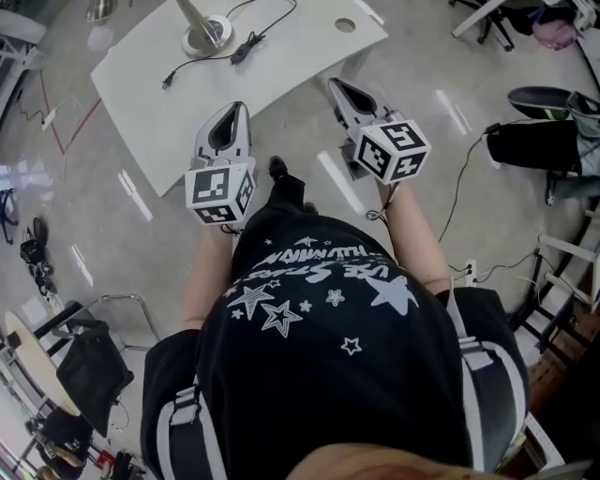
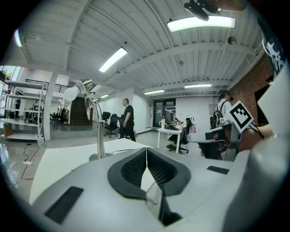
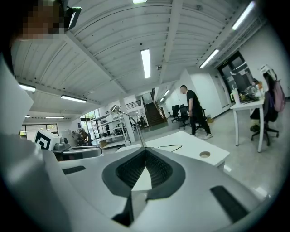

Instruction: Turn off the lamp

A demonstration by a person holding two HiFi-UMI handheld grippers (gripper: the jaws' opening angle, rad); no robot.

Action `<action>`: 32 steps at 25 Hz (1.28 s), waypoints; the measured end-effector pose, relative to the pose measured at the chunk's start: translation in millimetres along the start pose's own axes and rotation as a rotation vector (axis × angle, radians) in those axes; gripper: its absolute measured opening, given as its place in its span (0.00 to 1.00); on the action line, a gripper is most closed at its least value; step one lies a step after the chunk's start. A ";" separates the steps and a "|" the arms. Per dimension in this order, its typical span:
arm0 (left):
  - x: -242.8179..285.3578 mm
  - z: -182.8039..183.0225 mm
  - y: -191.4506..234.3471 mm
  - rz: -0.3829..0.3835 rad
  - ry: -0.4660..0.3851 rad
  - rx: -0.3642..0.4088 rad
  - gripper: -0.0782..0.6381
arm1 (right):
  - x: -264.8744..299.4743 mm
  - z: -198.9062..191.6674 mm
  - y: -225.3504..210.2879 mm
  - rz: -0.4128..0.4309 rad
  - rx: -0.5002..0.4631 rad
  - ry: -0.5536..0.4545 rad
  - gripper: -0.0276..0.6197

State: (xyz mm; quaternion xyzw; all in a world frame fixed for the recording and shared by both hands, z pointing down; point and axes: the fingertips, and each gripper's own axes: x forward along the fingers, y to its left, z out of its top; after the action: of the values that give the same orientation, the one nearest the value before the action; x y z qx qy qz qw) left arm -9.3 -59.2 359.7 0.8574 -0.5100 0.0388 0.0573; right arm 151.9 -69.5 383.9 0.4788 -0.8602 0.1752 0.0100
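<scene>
A silver desk lamp (image 1: 204,30) stands at the far end of the white table (image 1: 159,112); its black cord with an inline switch (image 1: 246,47) lies beside the base. In the left gripper view the lamp (image 2: 93,122) rises left of centre, its round head lit bright. The right gripper view shows the lamp (image 3: 129,124) ahead. My left gripper (image 1: 232,117) hovers over the table's near edge, jaws shut on nothing. My right gripper (image 1: 341,92) is at the table's near right corner, also shut and empty. Both are well short of the lamp.
A round hole (image 1: 345,25) marks the table's far right. Cables and a black bag (image 1: 536,142) lie on the floor at right, chairs (image 1: 84,361) at left. A person (image 2: 128,118) stands far off by office chairs and desks.
</scene>
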 end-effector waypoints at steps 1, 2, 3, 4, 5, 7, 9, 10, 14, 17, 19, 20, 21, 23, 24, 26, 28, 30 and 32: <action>7.2 -0.4 2.7 -0.005 0.001 -0.002 0.12 | 4.1 2.1 -5.6 -0.009 0.004 0.001 0.05; 14.3 -0.7 6.0 -0.009 0.003 -0.006 0.12 | 9.0 4.7 -10.4 -0.015 0.009 0.001 0.05; 21.4 -1.0 9.9 -0.011 0.006 -0.008 0.12 | 14.7 7.2 -14.4 -0.017 0.013 0.002 0.05; 28.4 -1.2 14.1 -0.012 0.009 -0.008 0.12 | 21.3 9.2 -17.8 -0.017 0.013 0.005 0.05; 35.4 -1.3 19.0 -0.011 0.013 -0.007 0.12 | 29.0 11.0 -21.2 -0.017 0.011 0.010 0.05; 49.6 -0.4 30.9 -0.007 0.021 -0.006 0.12 | 47.2 15.6 -28.1 -0.017 0.008 0.018 0.05; 63.5 -0.5 44.0 -0.002 0.031 -0.007 0.12 | 67.4 21.2 -33.7 -0.010 0.015 0.020 0.05; 70.1 -1.4 50.2 -0.001 0.039 -0.007 0.13 | 77.6 23.7 -35.5 -0.005 0.015 0.023 0.05; 91.1 -7.9 73.3 0.001 0.072 -0.011 0.13 | 114.7 32.7 -36.4 0.012 0.000 0.038 0.05; 101.7 -16.2 87.9 -0.013 0.092 -0.023 0.13 | 136.4 32.1 -34.7 0.019 -0.003 0.054 0.05; 109.3 -21.6 94.6 -0.027 0.102 -0.030 0.13 | 149.6 28.4 -35.3 0.020 -0.004 0.072 0.05; 112.9 -23.5 97.3 -0.031 0.105 -0.032 0.13 | 155.7 26.7 -35.4 0.021 -0.004 0.083 0.05; 116.1 -25.0 100.1 -0.034 0.108 -0.033 0.13 | 161.7 25.6 -34.9 0.022 -0.006 0.092 0.05; 121.3 -27.8 107.1 -0.042 0.115 -0.036 0.13 | 173.7 24.9 -31.5 0.028 -0.015 0.105 0.05; 123.7 -29.5 110.9 -0.048 0.121 -0.039 0.13 | 179.8 25.2 -29.6 0.030 -0.021 0.109 0.05; 128.7 -34.4 116.8 -0.064 0.139 -0.049 0.13 | 191.5 26.0 -28.0 0.033 -0.032 0.117 0.05; 133.6 -40.8 121.0 -0.079 0.159 -0.053 0.13 | 201.5 25.8 -29.4 0.032 -0.035 0.128 0.05; 137.0 -47.7 126.0 -0.087 0.175 -0.043 0.13 | 209.5 23.9 -30.5 0.030 -0.031 0.135 0.05; 139.3 -54.5 129.8 -0.096 0.191 -0.031 0.13 | 215.3 21.3 -30.3 0.029 -0.026 0.139 0.05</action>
State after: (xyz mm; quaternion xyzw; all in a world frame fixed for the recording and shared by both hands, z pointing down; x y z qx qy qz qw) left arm -57.4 -234.4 438.8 0.8723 -0.4610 0.1097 0.1205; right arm 63.6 -267.3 412.6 0.4527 -0.8665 0.1971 0.0732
